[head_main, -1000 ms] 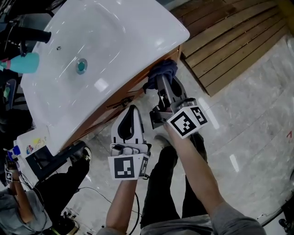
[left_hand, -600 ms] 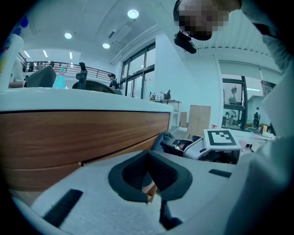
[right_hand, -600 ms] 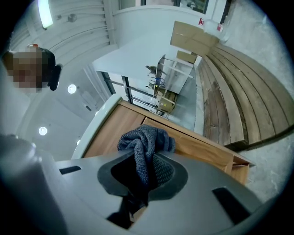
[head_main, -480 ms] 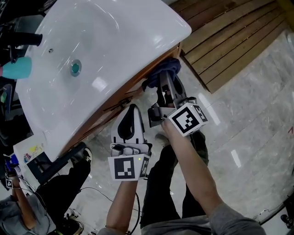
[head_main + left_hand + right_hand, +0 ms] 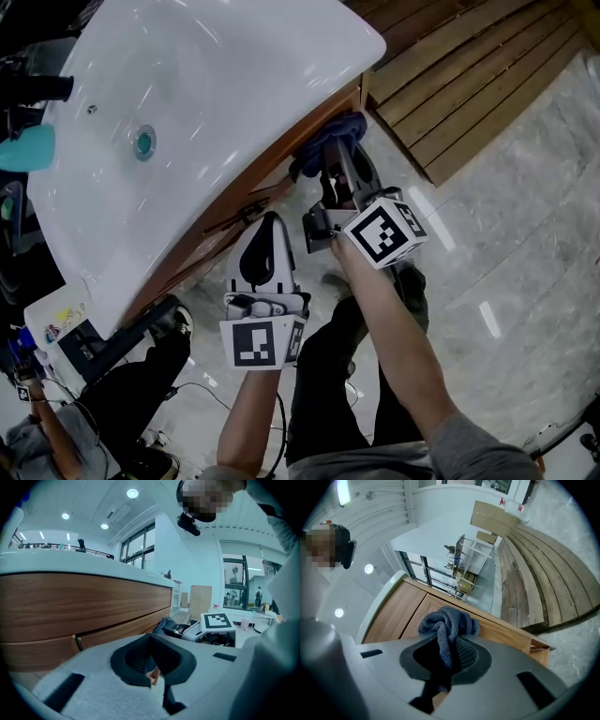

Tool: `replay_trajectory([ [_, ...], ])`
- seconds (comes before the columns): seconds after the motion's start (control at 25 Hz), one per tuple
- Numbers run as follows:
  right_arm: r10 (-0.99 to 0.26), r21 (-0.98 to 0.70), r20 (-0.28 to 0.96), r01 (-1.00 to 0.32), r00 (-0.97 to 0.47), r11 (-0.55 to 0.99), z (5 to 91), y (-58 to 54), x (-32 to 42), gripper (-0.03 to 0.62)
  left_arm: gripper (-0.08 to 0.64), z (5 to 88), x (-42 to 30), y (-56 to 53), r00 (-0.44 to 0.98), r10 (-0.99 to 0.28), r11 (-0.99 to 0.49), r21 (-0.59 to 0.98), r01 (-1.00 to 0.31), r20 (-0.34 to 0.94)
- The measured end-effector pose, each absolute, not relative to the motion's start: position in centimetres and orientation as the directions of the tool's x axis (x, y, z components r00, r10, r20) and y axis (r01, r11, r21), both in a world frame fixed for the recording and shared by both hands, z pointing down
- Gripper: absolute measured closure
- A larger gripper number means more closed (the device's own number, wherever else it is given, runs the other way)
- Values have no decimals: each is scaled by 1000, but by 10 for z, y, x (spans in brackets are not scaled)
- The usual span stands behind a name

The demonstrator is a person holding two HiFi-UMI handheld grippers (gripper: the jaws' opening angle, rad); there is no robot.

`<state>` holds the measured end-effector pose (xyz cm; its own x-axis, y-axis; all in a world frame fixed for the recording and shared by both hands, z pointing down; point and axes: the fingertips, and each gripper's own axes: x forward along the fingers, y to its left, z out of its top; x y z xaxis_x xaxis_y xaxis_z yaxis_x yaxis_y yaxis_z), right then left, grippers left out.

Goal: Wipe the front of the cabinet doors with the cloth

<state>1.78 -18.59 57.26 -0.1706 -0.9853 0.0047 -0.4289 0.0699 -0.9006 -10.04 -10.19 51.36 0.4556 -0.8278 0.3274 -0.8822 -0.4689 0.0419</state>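
Right gripper (image 5: 446, 660): fingers clamped on bunched blue-grey knitted cloth (image 5: 449, 623).
Cloth position: against brown wood cabinet door (image 5: 401, 613), near the cabinet's end corner.
Left gripper (image 5: 152, 674): fingers together, empty.
Progress: wiping under way, judged; share done unclear.

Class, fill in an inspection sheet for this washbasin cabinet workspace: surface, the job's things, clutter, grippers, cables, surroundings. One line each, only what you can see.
Surface: wood-grain cabinet doors under a white basin.
Job's things: blue-grey cloth, bunched, seemingly against a door just below the basin's edge.
Clutter: teal bottle by the basin's far edge; printed card beside its near corner.
Grippers: right gripper shut on the cloth; left gripper shut, empty, pointing at the doors.
Cables: thin black cable on the floor, lower left.
Surroundings: pale stone floor, wooden decking, another person beside the cabinet.
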Motion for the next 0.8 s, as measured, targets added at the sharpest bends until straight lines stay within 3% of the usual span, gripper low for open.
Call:
replay_trajectory([
  [0.48,-986,-906,87,-422,-143,-19,623,-187,23,545,554,537,-92,-103,487,-815,-503,33,-864,315],
  [0.8,-947,-881,284,-431,-152,-195,711,-183,27,545,554,555,-91,-106,491,-811,-512,20,-859,319],
])
